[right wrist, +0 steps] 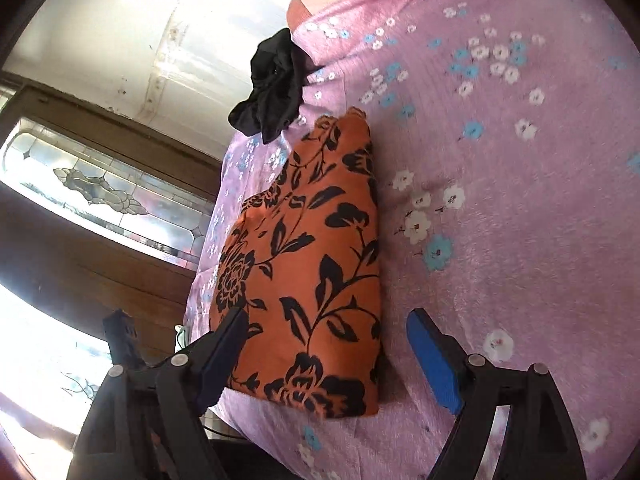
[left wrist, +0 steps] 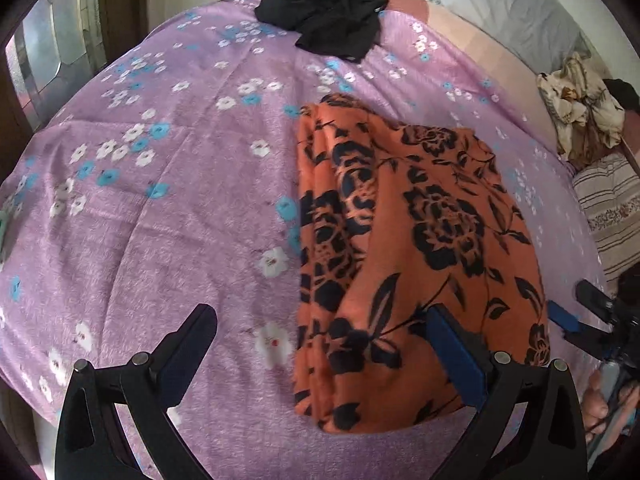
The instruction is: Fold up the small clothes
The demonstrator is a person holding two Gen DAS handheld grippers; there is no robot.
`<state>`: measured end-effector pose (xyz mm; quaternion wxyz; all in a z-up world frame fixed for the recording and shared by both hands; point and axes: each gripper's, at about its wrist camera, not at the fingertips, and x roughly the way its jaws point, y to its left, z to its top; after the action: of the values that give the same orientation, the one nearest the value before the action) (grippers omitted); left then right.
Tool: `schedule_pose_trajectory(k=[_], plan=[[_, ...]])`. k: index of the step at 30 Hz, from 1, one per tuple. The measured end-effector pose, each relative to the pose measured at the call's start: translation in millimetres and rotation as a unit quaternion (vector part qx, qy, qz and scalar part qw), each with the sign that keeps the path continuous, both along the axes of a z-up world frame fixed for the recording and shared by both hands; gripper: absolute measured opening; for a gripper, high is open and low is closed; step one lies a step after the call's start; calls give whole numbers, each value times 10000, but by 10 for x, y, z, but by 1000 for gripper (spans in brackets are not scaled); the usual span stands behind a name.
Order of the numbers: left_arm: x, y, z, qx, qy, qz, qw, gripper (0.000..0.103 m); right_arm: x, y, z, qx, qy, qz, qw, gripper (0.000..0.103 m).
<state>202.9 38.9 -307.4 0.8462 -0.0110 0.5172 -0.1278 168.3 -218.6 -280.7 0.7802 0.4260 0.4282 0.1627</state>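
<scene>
The orange garment (left wrist: 408,216) with its black rose print lies folded into a thick oblong on the bed, right of centre in the left wrist view, its layered edge along the left side. The left tool (left wrist: 320,320) hangs over its near end with the jaws wide apart; the blue-padded finger (left wrist: 456,352) is over the cloth and the other finger over bare bedspread, and nothing is clamped. The right tool (right wrist: 324,328) also stands spread wide, straddling the garment's near end without pressing on it; in the left wrist view it shows at the right edge, with part of a person's hand (left wrist: 600,404) behind it.

The bedspread (left wrist: 160,200) is lilac, scattered with white and blue flowers and lightly creased. Farther along it, near the far edge, sits a crumpled black garment (left wrist: 332,20), well apart from the orange one. To the right are a striped cushion (left wrist: 612,208) and a bunched cream floral cloth (left wrist: 580,112), with a grey pillow (left wrist: 512,12) beyond. Past the bed, the right wrist view shows dark wood panelling, a leaded glass pane (right wrist: 100,192) and a pale wall (right wrist: 140,20).
</scene>
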Motion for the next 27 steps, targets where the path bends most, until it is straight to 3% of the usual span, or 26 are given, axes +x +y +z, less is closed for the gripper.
schedule_pose_trajectory(k=[7, 12, 17, 19, 22, 25, 27], plan=[[41, -97, 22, 164, -182, 27, 9997, 103, 376, 52, -322, 411, 118, -51, 9991, 84], [63, -183, 46, 377, -304, -35, 9988, 103, 624, 215, -306, 392, -90, 239, 9989, 83], [122, -266, 16, 403, -258, -55, 9988, 103, 831, 464, -274, 18, -222, 521, 9984, 82], [148, -308, -6, 388, -205, -83, 9990, 103, 881, 500, -288, -112, -227, 541, 9982, 74], [229, -306, -85, 250, 27, -156, 9996, 103, 931, 492, -332, -208, -219, 525, 9982, 59], [352, -238, -277, -331, 722, -202, 9966, 103, 953, 477, -353, -232, -199, 535, 9981, 53], [374, -194, -266, -535, 685, -149, 9961, 103, 943, 485, -319, -306, -208, 541, 9978, 49]])
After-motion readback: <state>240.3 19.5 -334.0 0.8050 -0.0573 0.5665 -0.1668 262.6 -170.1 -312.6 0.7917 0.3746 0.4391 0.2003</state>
